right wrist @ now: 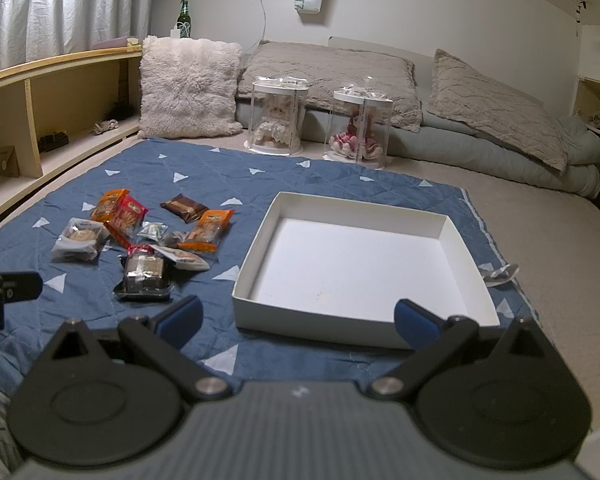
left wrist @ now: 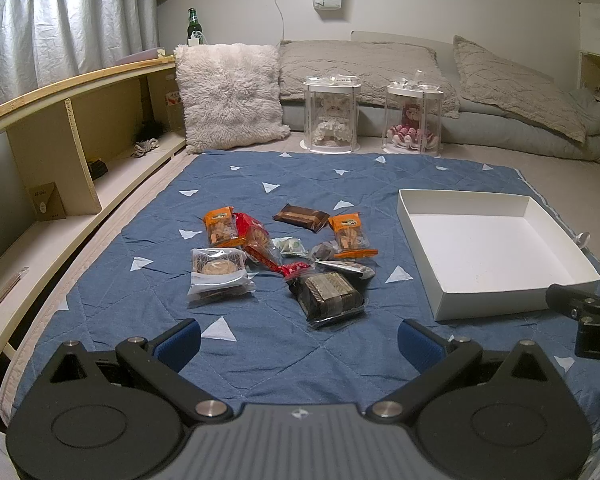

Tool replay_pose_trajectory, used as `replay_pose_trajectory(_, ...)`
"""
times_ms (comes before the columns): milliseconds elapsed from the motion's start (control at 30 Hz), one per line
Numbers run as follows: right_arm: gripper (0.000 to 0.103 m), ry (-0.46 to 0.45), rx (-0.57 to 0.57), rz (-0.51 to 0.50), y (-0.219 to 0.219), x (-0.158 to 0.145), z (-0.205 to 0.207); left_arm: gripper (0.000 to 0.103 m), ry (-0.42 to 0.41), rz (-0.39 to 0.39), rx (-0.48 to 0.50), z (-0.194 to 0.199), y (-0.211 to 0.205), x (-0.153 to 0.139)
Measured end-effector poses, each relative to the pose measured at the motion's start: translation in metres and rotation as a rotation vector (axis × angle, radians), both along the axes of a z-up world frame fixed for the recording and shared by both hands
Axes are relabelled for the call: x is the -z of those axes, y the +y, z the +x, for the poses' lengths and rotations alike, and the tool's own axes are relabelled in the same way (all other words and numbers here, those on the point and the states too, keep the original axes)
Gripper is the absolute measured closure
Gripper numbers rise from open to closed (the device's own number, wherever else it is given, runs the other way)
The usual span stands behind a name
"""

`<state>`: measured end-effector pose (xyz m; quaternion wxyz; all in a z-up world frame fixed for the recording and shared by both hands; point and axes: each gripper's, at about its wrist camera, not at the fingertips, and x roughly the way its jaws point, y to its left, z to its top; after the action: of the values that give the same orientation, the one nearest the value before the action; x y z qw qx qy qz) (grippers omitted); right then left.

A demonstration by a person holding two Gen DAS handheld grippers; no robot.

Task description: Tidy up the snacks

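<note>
Several wrapped snacks lie in a loose heap on a blue quilted mat (left wrist: pixel 260 352): two orange packets (left wrist: pixel 220 226), a red packet (left wrist: pixel 260 244), a brown bar (left wrist: pixel 302 217), a clear-wrapped cookie (left wrist: pixel 219 272) and a dark cake pack (left wrist: pixel 327 292). An empty white box (left wrist: pixel 488 248) sits to their right. My left gripper (left wrist: pixel 299 340) hovers open just short of the cake pack. In the right wrist view, my right gripper (right wrist: pixel 296 320) stands open at the near wall of the white box (right wrist: pixel 260 312), with the snack heap (right wrist: pixel 144 236) off to its left.
Two clear cases holding dolls (left wrist: pixel 332 116) (left wrist: pixel 414 120) stand behind the mat, with a fluffy cushion (left wrist: pixel 230 94) and grey pillows (left wrist: pixel 360 64) further back. A wooden shelf (left wrist: pixel 60 152) runs along the left. A small clear object (right wrist: pixel 500 272) lies right of the box.
</note>
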<state>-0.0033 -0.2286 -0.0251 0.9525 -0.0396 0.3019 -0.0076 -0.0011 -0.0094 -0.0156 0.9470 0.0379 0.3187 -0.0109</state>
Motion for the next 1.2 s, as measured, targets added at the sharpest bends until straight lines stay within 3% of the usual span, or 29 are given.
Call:
replay_pose_trajectory(200, 0.001, -0.009, -0.002, 0.006, 0.002, -0.001, 0.0, 0.0, -0.001, -0.003, -0.004, 0.006, -0.003, 0.005)
replay_pose_trajectory(667, 0.0, -0.103, -0.057, 0.042, 0.002, -0.027, 0.013, 0.0, -0.004, -0.033, -0.042, 0.026, 0.007, -0.031)
replay_pose_trajectory(800, 0.0, -0.122, -0.11, 0.046, 0.003, -0.04, 0.024, 0.0, 0.008, -0.045, -0.069, 0.04, 0.013, -0.04)
replay_pose_trajectory(933, 0.0, -0.145, -0.153, 0.047, 0.002, -0.047, 0.04, 0.0, 0.013, -0.005, -0.096, 0.059, 0.019, -0.049)
replay_pose_trajectory(1200, 0.0, -0.081, -0.199, 0.08, 0.006, -0.045, 0.092, 0.0, 0.057, 0.0, -0.161, 0.112, 0.038, -0.057)
